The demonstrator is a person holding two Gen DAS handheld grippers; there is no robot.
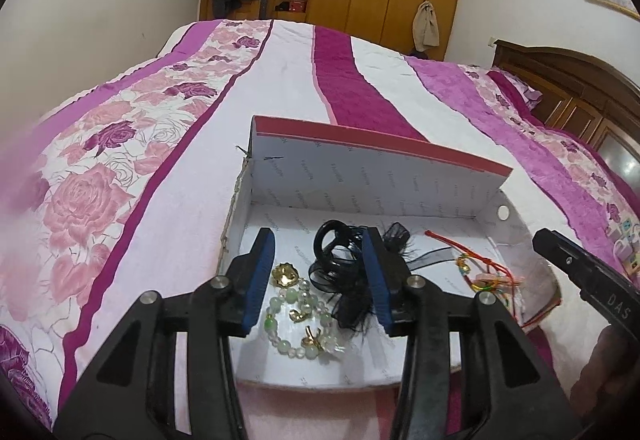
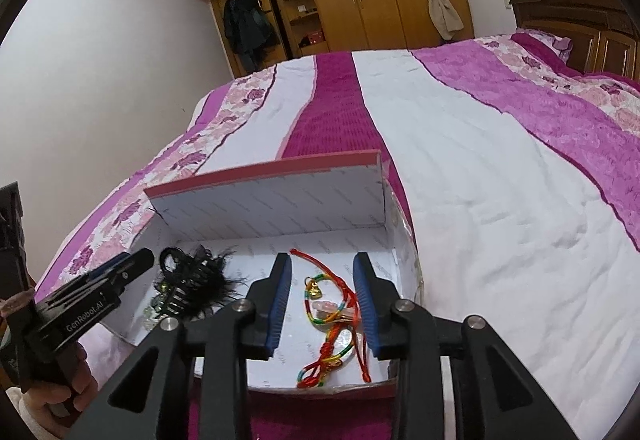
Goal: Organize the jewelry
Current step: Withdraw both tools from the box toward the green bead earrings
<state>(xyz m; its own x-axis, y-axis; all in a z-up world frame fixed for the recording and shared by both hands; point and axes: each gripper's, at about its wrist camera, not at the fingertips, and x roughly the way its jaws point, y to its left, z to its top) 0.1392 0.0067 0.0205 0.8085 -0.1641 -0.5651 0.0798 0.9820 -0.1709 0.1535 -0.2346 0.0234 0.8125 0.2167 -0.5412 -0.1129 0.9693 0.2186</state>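
Both tongs, left tongs [image 1: 320,280] and right tongs [image 2: 322,300], gape empty over the box [image 1: 360,184]; bead bracelet [image 1: 298,324], hair claw [image 1: 340,256] and red cords [image 2: 332,324] below them already lie inside, so little seems left.

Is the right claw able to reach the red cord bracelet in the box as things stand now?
Probably yes. The right claw is open over the red cord bracelet, the box has its lid up, and nothing covers the bracelet.
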